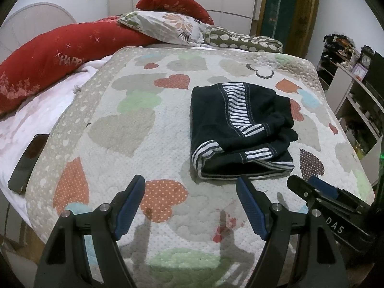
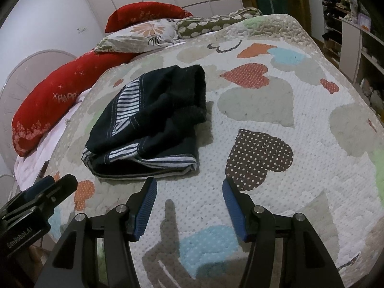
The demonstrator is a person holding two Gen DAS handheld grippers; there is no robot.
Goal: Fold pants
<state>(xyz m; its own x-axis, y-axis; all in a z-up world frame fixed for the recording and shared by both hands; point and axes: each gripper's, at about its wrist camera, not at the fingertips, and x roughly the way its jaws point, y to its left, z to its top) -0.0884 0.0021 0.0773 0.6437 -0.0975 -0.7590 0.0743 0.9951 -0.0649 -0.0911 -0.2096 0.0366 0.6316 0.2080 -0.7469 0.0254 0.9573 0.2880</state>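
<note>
- Dark pants with striped trim, folded into a thick bundle, lying on the quilt a little right of its middle in the left wrist view; same bundle left of centre in the right wrist view.
- Folded edge with stacked layers toward the cameras; fuzzy dark end on the far right side of the bundle.
- Left gripper low over the near part of the quilt, fingers spread wide and released, nothing between them; blue pads facing each other.
- Bundle just beyond the left gripper's right finger, apart from it.
- Right gripper likewise released, fingers parted with only bare quilt between, blue pads clear of the cloth.
- Bundle just past the right gripper's left finger, not touched.
- Each gripper visible in the other's view: right one at the lower right edge, left one at the lower left edge.
- Quilt white and dotted, patterned with hearts in orange, grey, green, blue and brown.
- Long red pillow at the far left, lettering on it; floral pillow and olive spotted bolster across the head of the bed.
- Dark phone on the pale sheet at the quilt's left edge.
- Open shelves with small items at the right.
</note>
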